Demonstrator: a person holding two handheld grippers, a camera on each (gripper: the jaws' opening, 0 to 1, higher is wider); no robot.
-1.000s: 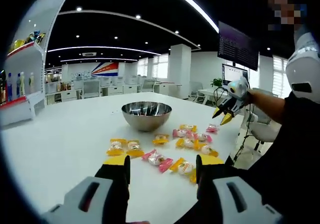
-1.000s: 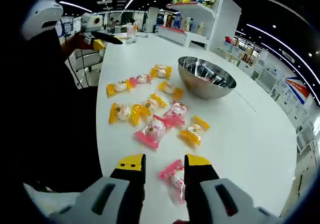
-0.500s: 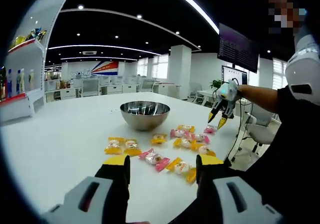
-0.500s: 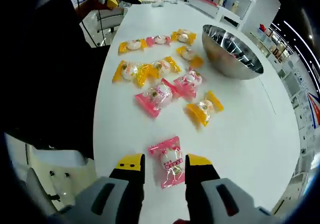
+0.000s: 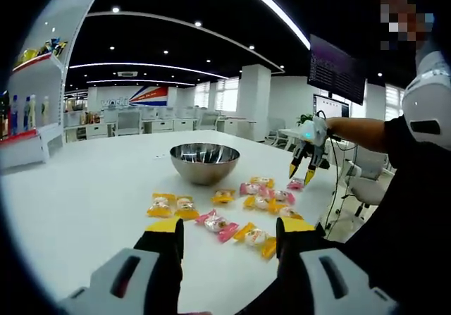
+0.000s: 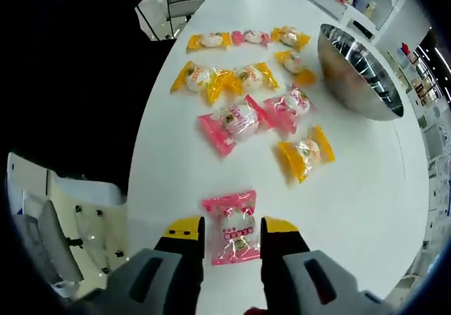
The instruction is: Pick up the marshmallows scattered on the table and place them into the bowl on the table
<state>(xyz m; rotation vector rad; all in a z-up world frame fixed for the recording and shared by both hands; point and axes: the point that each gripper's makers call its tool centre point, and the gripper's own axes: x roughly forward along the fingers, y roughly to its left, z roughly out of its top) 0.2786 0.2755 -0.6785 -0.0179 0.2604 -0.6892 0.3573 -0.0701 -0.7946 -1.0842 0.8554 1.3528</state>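
Bowl (image 6: 358, 68) cut off by view edge; pink marshmallow (image 6: 232, 228) lower end hidden between fingers.

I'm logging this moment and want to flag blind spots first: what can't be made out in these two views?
- Bowl in the right gripper view: its far side is cut off by the view's edge, so its contents can't be judged.
- Pink marshmallow packet between the right gripper's jaws: contact can't be told.
- Packet print: too small in the left gripper view.
- Left gripper: its jaws hide the table just below them.

White table (image 6: 366, 188) carries wrapped marshmallows (image 6: 232, 121) and steel bowl (image 6: 359, 72).
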